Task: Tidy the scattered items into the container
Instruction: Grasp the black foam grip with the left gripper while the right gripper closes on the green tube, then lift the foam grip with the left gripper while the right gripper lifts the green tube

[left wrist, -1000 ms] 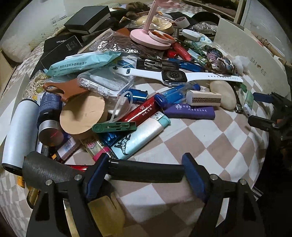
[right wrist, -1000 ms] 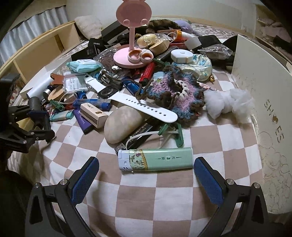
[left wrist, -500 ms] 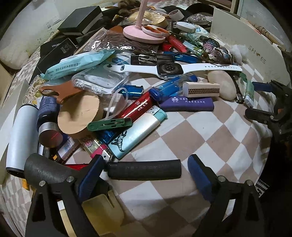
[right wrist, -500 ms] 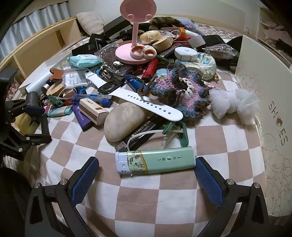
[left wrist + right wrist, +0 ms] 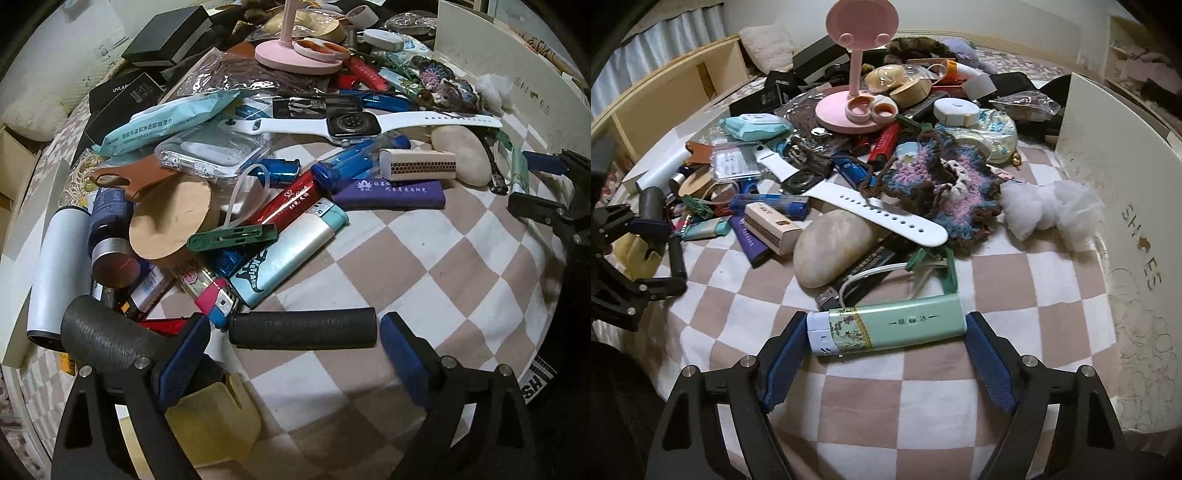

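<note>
Checked cloth (image 5: 997, 280): green lighter (image 5: 886, 325) seemingly touching right gripper's (image 5: 884, 345) pads.

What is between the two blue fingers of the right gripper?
A green lighter lies crosswise between the right gripper's fingers, nearly filling the gap, on the checked cloth. The right wrist view shows it.
</note>
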A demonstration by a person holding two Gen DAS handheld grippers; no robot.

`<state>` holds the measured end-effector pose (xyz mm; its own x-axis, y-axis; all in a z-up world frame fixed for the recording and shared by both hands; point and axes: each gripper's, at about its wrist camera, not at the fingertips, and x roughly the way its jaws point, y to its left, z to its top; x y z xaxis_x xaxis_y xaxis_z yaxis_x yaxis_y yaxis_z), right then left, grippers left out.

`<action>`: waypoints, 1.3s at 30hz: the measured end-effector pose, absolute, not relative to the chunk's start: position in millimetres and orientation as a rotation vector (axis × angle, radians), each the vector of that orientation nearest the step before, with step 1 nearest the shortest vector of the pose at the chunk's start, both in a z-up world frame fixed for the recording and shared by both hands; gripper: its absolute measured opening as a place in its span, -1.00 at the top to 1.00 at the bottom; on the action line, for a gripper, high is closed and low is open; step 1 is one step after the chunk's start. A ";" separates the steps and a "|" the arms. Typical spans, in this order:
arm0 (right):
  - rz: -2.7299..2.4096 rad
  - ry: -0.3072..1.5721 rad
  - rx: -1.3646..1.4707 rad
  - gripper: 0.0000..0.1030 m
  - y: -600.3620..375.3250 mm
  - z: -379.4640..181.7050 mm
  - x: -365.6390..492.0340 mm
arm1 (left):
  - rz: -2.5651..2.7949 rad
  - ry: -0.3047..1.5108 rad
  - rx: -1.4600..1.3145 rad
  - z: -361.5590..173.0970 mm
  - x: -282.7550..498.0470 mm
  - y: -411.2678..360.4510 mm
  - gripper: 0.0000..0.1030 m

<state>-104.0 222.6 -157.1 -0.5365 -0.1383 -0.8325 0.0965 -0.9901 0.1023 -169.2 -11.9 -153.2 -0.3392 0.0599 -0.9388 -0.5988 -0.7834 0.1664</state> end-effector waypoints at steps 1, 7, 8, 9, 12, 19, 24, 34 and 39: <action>-2.638 -0.053 1.433 -0.64 220.4 -156.7 -102.8 | 2.161 0.694 -1.481 -152.5 -168.6 -12.8 -0.78; -2.632 -0.007 1.423 -0.64 211.7 -156.3 -94.3 | 2.107 0.660 -1.437 -147.7 -162.5 -9.7 -0.28; -2.634 -0.008 1.424 -0.64 211.6 -156.4 -93.2 | 2.096 0.677 -1.427 -147.8 -160.3 -6.7 -0.28; -2.635 -0.009 1.426 -0.64 211.5 -156.5 -92.1 | 2.087 0.695 -1.416 -147.9 -158.1 -3.7 -0.26; -2.632 -0.027 1.433 -0.64 213.1 -157.2 -91.9 | 2.048 0.719 -1.385 -146.7 -152.1 5.8 -0.13; -2.619 -0.069 1.438 -0.64 216.8 -157.3 -91.7 | 2.057 0.751 -1.385 -144.7 -150.8 13.5 -0.48; -2.617 -0.073 1.440 -0.64 216.4 -157.6 -91.9 | 2.126 0.653 -1.484 -147.0 -171.2 -9.6 -0.71; -2.619 -0.083 1.443 -0.64 214.2 -157.4 -91.6 | 2.070 0.777 -1.620 -161.9 -179.4 0.1 -0.90; -2.614 -0.098 1.440 -0.64 215.0 -157.1 -90.8 | 2.049 0.680 -1.719 -166.9 -195.6 -5.1 -0.99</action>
